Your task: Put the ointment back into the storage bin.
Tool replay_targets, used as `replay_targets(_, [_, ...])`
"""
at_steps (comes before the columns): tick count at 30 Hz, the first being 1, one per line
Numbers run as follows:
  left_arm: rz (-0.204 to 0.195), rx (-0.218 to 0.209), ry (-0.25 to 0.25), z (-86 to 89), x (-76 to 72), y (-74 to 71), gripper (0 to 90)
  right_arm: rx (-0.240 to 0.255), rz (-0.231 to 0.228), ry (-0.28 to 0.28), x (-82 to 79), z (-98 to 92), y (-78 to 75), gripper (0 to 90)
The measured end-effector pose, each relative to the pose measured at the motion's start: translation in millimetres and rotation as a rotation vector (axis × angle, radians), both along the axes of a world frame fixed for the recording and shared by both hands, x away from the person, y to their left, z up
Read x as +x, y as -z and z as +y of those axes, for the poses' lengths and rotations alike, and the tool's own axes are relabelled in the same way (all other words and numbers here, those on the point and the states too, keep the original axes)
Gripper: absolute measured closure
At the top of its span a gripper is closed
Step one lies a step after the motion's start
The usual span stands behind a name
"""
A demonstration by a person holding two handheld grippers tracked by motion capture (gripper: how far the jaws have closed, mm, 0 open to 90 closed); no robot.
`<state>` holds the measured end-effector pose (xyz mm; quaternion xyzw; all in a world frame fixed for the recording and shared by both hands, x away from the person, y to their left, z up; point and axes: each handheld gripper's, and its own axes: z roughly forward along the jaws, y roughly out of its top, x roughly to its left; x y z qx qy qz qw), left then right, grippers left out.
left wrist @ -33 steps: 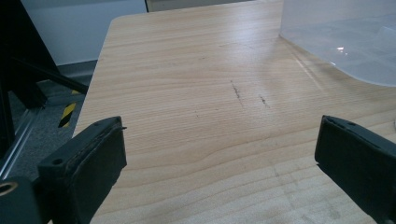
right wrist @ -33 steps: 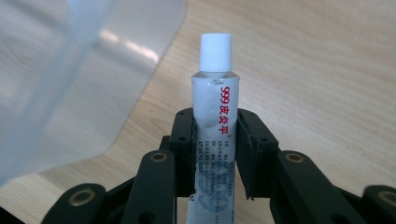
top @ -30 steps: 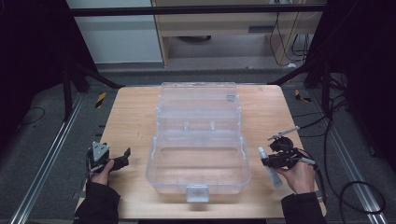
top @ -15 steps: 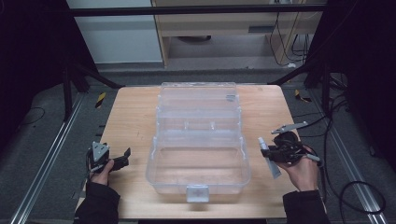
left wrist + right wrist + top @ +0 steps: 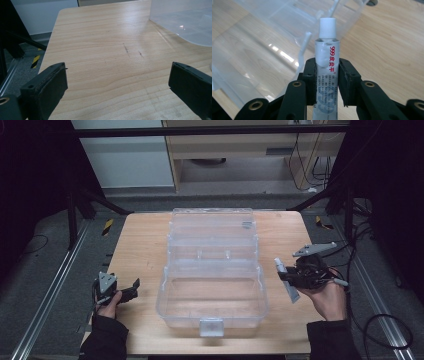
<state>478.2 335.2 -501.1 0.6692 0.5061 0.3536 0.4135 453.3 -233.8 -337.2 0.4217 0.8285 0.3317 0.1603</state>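
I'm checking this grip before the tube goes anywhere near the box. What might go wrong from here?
1. The right tool pinches the soft tube across its body; squeezing harder may dent it or strain the white cap.
2. The tube hangs beside the clear box's wall, so its long end may knock the wall when moved.
3. The left tool stands open, off the box, which may slide if bumped.

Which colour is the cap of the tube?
The cap of the tube is white, best seen in the right gripper view.
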Motion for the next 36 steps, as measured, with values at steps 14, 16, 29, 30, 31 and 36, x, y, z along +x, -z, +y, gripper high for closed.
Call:
replay_targets(14, [0.000, -0.003, -0.001, 0.2, 0.1, 0.0, 1.5, 0.004, -0.019, -0.184, 3.5, 29.6, -23.0, 69.9])
replay_targets(16, [0.000, -0.003, -0.001, 0.2, 0.0, 0.0, 1.5, 0.004, -0.022, -0.219, 5.2, 35.4, -24.3, 69.8])
replay_targets(29, [0.000, -0.006, 0.000, 0.5, 0.1, 0.0, 1.5, -0.031, 0.001, -0.415, 15.6, 76.3, -25.6, 69.8])
replay_targets(30, [0.000, -0.006, 0.000, 0.5, 0.1, 0.0, 1.5, -0.033, 0.001, -0.428, 16.4, 78.9, -25.0, 69.8])
replay_targets(31, [0.000, -0.006, 0.000, 0.5, 0.1, 0.0, 1.5, -0.039, 0.004, -0.438, 17.1, 81.5, -24.2, 69.8])
replay_targets(36, [0.000, -0.007, -0.001, 0.6, 0.2, 0.0, 1.5, -0.052, 0.034, -0.472, 21.8, 90.4, -17.7, 69.8])
